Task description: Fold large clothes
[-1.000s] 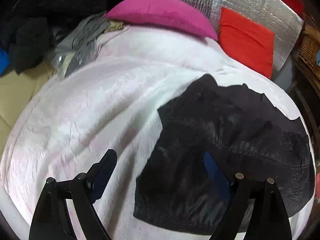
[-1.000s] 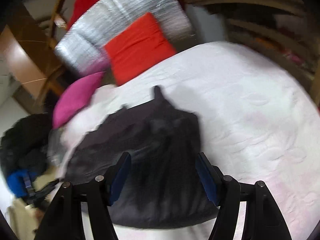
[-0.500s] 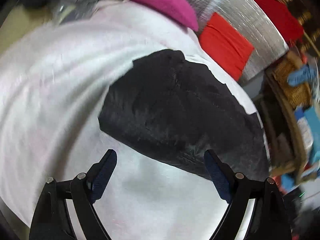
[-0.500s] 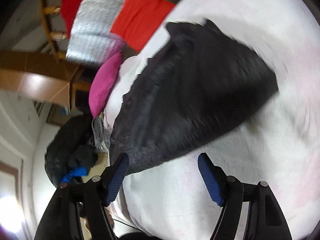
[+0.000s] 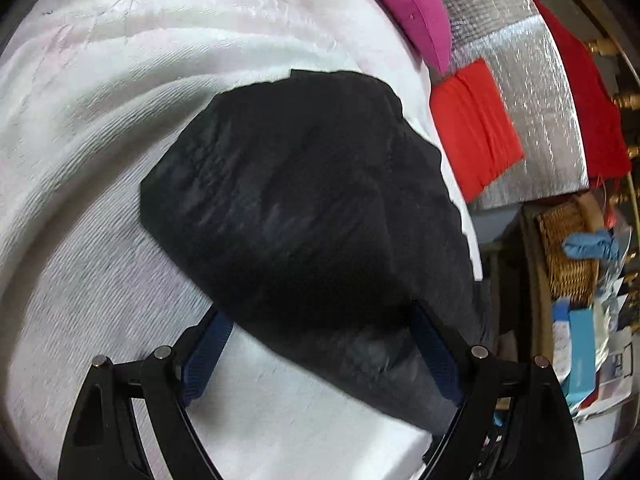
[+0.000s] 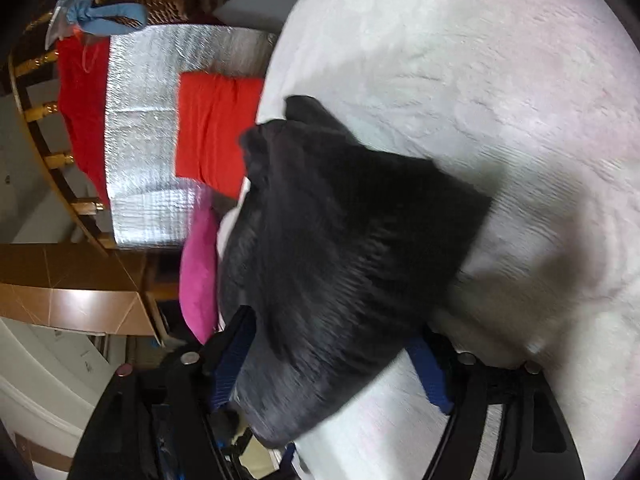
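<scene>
You've dropped both hands in close now, and the black garment [image 5: 312,216] that sat well ahead of you a second ago fills each view, lying partly folded on the white bed cover [image 5: 100,160], near the bed's edge by the pink pillow [image 5: 412,4] and the red cushion [image 5: 476,128]. Your left gripper [image 5: 320,340] has rolled over and come down; its jaws stand wide, just as they were, and the garment's near edge now lies between the blue pads [image 5: 204,356], which don't look to be pressing on it. Over on the other side, your right gripper [image 6: 332,364] has rolled nearly sideways and sunk to the cloth too; its jaws are opening as we speak, with the garment's lower edge between the pads [image 6: 430,376] but, as far as the blur lets me tell, not pinched. So nothing is held yet. To my eye you're lining up a two-handed pinch along that near edge, ready for the next fold across. Watch the thick layers: catch all of them, not just the top sheet.
</scene>
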`<move>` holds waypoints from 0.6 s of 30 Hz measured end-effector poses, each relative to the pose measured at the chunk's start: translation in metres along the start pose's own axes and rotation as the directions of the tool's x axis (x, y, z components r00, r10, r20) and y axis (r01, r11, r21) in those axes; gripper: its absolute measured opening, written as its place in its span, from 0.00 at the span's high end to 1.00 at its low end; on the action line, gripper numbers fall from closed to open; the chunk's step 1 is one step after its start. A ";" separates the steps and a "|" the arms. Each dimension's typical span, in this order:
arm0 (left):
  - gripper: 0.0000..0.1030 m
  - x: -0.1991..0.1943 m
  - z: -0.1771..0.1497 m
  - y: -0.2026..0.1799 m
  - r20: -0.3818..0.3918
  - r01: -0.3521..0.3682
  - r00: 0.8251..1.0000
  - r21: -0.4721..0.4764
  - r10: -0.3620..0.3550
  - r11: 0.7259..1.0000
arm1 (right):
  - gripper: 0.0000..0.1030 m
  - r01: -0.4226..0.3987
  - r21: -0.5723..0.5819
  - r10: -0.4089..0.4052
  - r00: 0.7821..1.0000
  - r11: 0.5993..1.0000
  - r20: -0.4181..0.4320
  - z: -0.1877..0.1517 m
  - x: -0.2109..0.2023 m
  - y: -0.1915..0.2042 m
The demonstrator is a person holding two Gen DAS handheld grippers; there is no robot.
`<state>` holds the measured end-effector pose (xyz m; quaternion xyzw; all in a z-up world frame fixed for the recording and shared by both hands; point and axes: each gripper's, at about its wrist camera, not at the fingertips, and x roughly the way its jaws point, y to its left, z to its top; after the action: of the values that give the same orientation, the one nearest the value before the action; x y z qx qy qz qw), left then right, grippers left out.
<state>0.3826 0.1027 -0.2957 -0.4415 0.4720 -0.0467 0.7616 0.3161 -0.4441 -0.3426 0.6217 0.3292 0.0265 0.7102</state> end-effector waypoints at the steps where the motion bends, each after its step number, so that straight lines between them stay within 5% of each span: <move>1: 0.13 0.001 0.002 0.002 0.006 0.014 1.000 -0.023 -0.014 1.000 | 0.18 0.004 -0.009 -0.004 1.000 1.000 0.016 0.000 0.004 0.004; 7: 0.15 0.008 0.012 0.011 0.036 0.098 0.995 -0.103 -0.095 0.990 | 0.18 0.070 -0.059 -0.065 0.995 0.996 0.078 0.002 0.026 0.019; 11: 0.43 0.009 0.013 0.014 0.047 0.075 0.996 -0.088 -0.071 0.993 | 0.26 0.129 -0.107 -0.117 0.987 0.986 0.107 0.002 0.030 0.030; 13: 0.57 0.009 0.011 0.005 0.061 0.065 0.996 -0.046 -0.062 0.997 | 0.38 0.179 -0.154 -0.158 0.978 0.972 0.137 -0.001 0.030 0.036; 18: 0.73 -0.010 0.003 -0.016 0.100 0.071 0.992 0.057 -0.077 0.996 | 0.57 0.188 -0.237 -0.147 0.973 0.953 0.180 -0.005 0.009 0.046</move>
<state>0.3853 0.1000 -0.2763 -0.4399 0.4143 -0.0648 0.7941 0.3376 -0.4254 -0.3050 0.4960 0.3168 -0.0425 0.8073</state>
